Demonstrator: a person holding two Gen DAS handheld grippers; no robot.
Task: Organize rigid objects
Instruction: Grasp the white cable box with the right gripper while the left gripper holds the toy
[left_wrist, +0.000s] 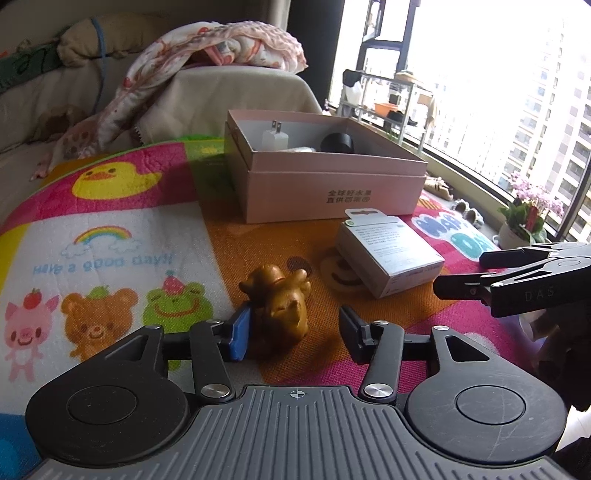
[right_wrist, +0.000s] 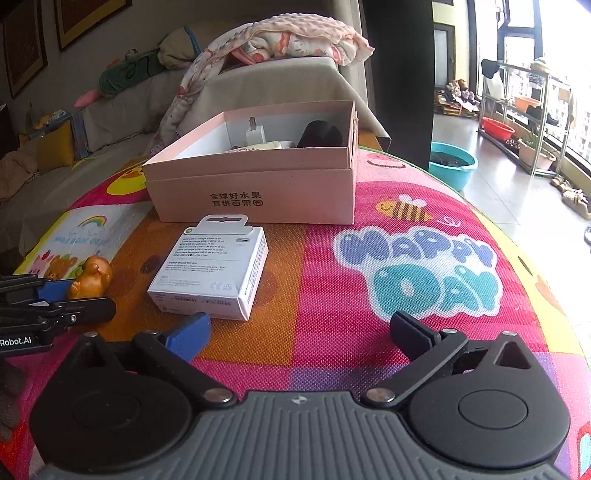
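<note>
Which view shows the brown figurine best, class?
The left wrist view: the figurine stands near, whole, between the open left gripper fingers. The right wrist view shows it small at the left edge, partly behind that gripper.

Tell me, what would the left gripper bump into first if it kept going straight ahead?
Most likely the brown animal figurine: it already sits between the open jaws of the left gripper, near the blue pad. Beyond it stands the pink box.

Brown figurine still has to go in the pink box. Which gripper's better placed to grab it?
Left. Its gripper already brackets the brown figurine, jaws open around it. The right gripper is open over bare mat, nearer the white carton.
</note>
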